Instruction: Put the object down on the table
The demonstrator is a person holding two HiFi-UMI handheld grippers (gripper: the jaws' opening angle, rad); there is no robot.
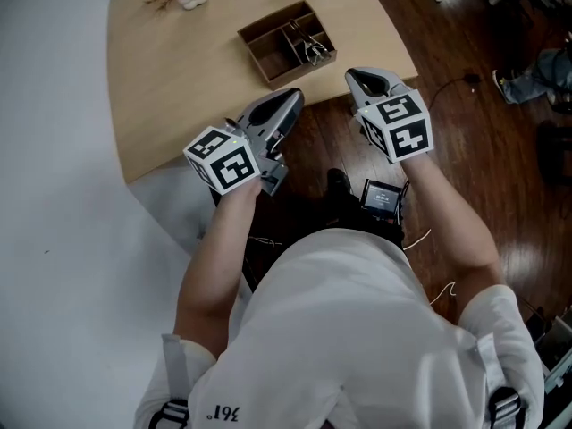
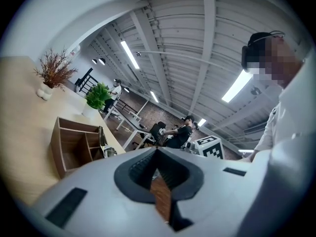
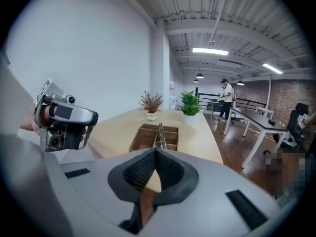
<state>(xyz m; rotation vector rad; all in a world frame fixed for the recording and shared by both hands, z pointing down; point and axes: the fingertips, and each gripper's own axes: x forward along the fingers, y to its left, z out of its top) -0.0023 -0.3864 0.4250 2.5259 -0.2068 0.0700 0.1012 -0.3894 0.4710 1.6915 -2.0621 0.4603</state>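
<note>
**Both claws shut and empty at the tabletop's edge**

The left claw (image 1: pixel 290 96) and the right claw (image 1: pixel 357 77) hang side by side, each with its jaws pressed together and nothing between them. Just ahead of both tips, a wooden divided box (image 1: pixel 268 56) sits flat on the tabletop (image 1: pixel 179 88), with small metal pieces (image 1: pixel 315 50) in one compartment. I'd guess that box is the task's object and it is already down. If so, the next move only calls for backing away without nudging it.
</note>
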